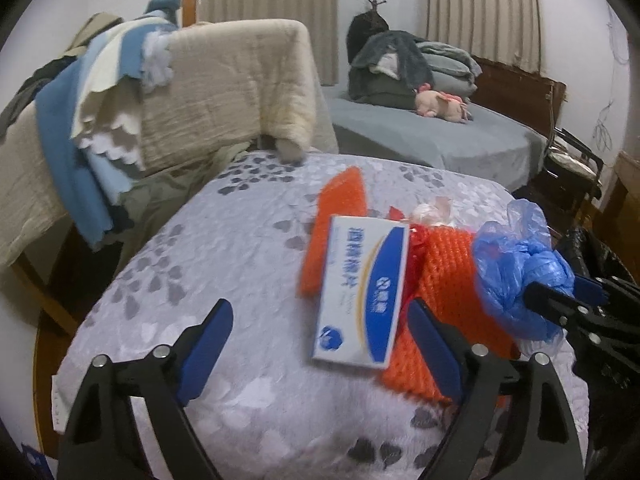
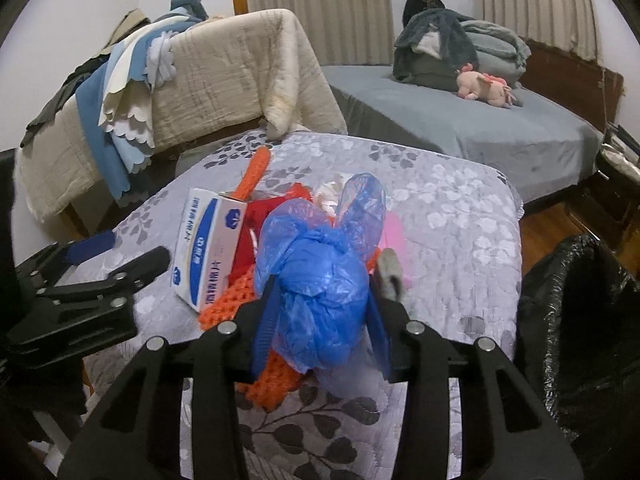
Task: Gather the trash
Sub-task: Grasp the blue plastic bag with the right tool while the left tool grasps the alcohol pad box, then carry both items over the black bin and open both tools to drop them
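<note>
Left gripper (image 1: 320, 344) fingers spread wide, gripping nothing, over the flowered bedspread (image 1: 224, 248). Just ahead, a white-and-blue box (image 1: 360, 292) lying on orange netting (image 1: 448, 276). Right gripper (image 2: 322, 320) fingers clamped on a crumpled blue plastic bag (image 2: 320, 276). Farther right, a black bin bag (image 2: 580, 320).

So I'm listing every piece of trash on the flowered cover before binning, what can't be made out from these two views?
- Pale wrapper, left wrist view: half hidden behind the box.
- Pink item, right wrist view: mostly hidden by the blue bag in the right tongs.
- Box print: blurred in both views.
- Black bin bag: cut off by the frame edge, contents unseen.
- Under the orange netting: hidden.
</note>
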